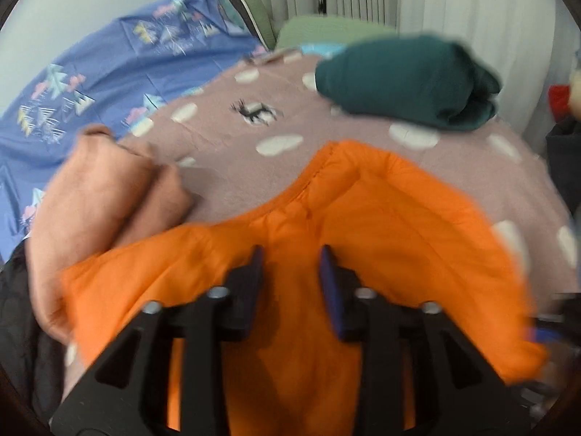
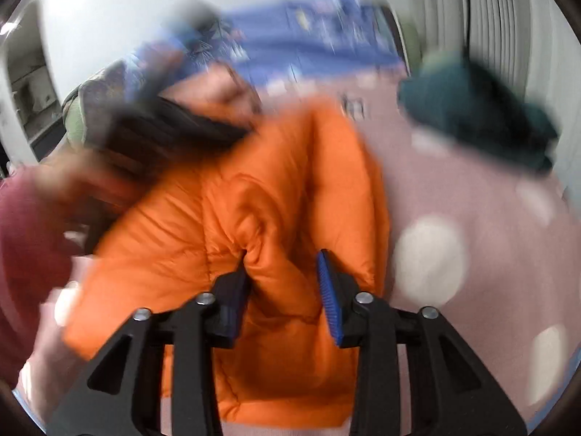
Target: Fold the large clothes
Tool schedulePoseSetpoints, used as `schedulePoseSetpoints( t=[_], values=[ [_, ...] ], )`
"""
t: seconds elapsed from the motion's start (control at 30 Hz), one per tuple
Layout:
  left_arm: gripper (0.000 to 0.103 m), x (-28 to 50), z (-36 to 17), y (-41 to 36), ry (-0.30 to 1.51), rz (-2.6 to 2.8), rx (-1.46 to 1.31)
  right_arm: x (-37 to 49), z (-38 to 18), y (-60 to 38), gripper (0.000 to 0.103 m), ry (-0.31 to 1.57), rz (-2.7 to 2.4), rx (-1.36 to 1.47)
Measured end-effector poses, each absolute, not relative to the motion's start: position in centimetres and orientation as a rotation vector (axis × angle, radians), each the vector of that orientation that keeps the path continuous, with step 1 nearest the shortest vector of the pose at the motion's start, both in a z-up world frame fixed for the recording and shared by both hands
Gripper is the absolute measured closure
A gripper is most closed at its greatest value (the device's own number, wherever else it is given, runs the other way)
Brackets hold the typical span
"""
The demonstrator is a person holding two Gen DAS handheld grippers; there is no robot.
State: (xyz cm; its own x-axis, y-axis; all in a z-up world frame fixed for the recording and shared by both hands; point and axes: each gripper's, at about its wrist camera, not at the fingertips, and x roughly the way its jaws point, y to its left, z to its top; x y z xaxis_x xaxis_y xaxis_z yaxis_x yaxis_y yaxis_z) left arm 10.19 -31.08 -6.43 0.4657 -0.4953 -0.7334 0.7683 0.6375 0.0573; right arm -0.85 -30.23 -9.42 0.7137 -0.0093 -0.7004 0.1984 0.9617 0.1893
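Observation:
An orange puffer jacket (image 1: 363,218) lies on a pink blanket (image 1: 225,145) with white spots. My left gripper (image 1: 290,258) is open, its jaws apart right over the jacket's fabric. In the right wrist view the jacket (image 2: 254,200) lies bunched on the blanket (image 2: 472,218). My right gripper (image 2: 283,258) is open with a puffy fold of the jacket bulging between its jaws. Both views are motion-blurred.
A folded dark green garment (image 1: 406,80) lies at the far right of the blanket, also in the right wrist view (image 2: 479,116). A folded peach garment (image 1: 101,196) lies at the left. A blue patterned sheet (image 1: 90,80) covers the far left. Dark fabric (image 2: 174,127) lies beyond the jacket.

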Motion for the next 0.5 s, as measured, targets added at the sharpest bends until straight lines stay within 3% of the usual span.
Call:
schedulePoseSetpoints(
  t=[0.13, 0.23, 0.37, 0.5],
  values=[
    [0.046, 3.5, -2.4, -22.7, 0.597, -0.841, 0.355, -1.1, -10.3, -30.9, 0.063, 0.745, -0.1, 0.322],
    [0.036, -2.7, -3.0, -17.9, 0.578, -0.867, 0.368, -1.1, -10.3, -30.8, 0.061, 0.741, -0.098, 0.311],
    [0.035, -9.2, -6.7, -15.9, 0.632, -0.847, 0.433, -1.1, -10.5, -31.1, 0.06, 0.735, -0.083, 0.34],
    [0.035, -10.1, -10.0, -17.8, 0.673, -0.763, 0.492, -1.2, -10.7, -31.1, 0.059, 0.733, -0.081, 0.348]
  ],
)
